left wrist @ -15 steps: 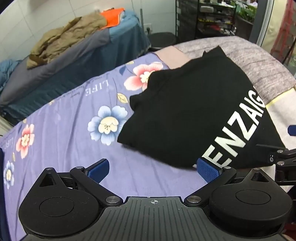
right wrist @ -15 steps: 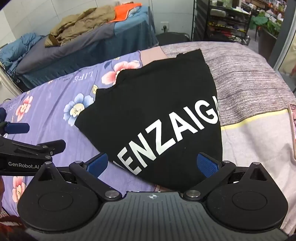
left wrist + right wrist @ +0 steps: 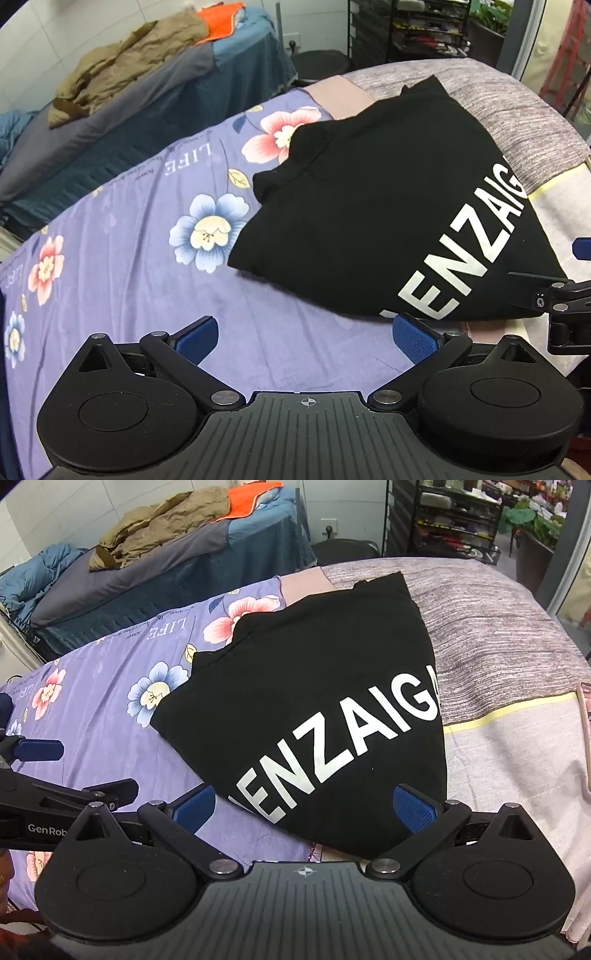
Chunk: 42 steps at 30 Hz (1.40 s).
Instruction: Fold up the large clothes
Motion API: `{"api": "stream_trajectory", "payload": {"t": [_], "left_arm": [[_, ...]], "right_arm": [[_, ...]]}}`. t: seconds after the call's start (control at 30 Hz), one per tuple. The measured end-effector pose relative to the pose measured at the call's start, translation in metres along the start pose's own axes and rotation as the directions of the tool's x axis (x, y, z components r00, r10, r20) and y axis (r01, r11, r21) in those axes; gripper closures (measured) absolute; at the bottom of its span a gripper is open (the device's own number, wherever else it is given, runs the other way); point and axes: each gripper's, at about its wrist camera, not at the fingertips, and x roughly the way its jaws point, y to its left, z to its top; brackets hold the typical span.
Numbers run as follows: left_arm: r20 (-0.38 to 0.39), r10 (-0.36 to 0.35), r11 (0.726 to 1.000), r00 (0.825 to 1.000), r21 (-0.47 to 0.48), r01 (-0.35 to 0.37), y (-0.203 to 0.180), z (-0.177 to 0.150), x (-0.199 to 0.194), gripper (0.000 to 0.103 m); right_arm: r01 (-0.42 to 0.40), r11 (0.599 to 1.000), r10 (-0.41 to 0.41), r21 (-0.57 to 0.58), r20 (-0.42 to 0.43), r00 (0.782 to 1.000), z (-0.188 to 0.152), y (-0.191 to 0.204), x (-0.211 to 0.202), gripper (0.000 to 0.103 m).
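A black garment (image 3: pixel 388 206) with white letters lies folded on the bed, also in the right wrist view (image 3: pixel 314 701). My left gripper (image 3: pixel 306 338) is open and empty, above the purple floral sheet (image 3: pixel 129 240), with the garment's near edge just beyond its right fingertip. My right gripper (image 3: pixel 304 810) is open and empty, hovering over the garment's near corner. The right gripper's side (image 3: pixel 565 299) shows at the right edge of the left wrist view. The left gripper's side (image 3: pixel 55 797) shows at the left of the right wrist view.
The bed has a grey striped cover (image 3: pixel 498 627) to the right. A second bed (image 3: pixel 147 110) behind holds a tan jacket (image 3: pixel 129 74) and an orange cloth (image 3: pixel 218 22). A black shelf rack (image 3: pixel 443 520) stands at the back right.
Almost nothing has moved. Both grippers hold about the same place, open, and the garment lies as before.
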Motion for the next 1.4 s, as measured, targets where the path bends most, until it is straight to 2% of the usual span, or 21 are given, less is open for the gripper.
{"api": "stream_trajectory", "payload": {"t": [0.57,1.4], "left_arm": [[-0.045,0.008,1.0,0.999,-0.027,-0.01,-0.004,-0.005,0.007,0.0],[-0.07,0.027,0.999,0.997,-0.032,-0.029,-0.003,-0.005,0.014,0.0]], "right_arm": [[-0.007,1.0,0.006,-0.009,-0.029,1.0,-0.004,-0.002,0.003,0.001],[-0.006,1.0,0.006,0.001,-0.048,0.999,-0.004,-0.005,0.011,0.001]]}}
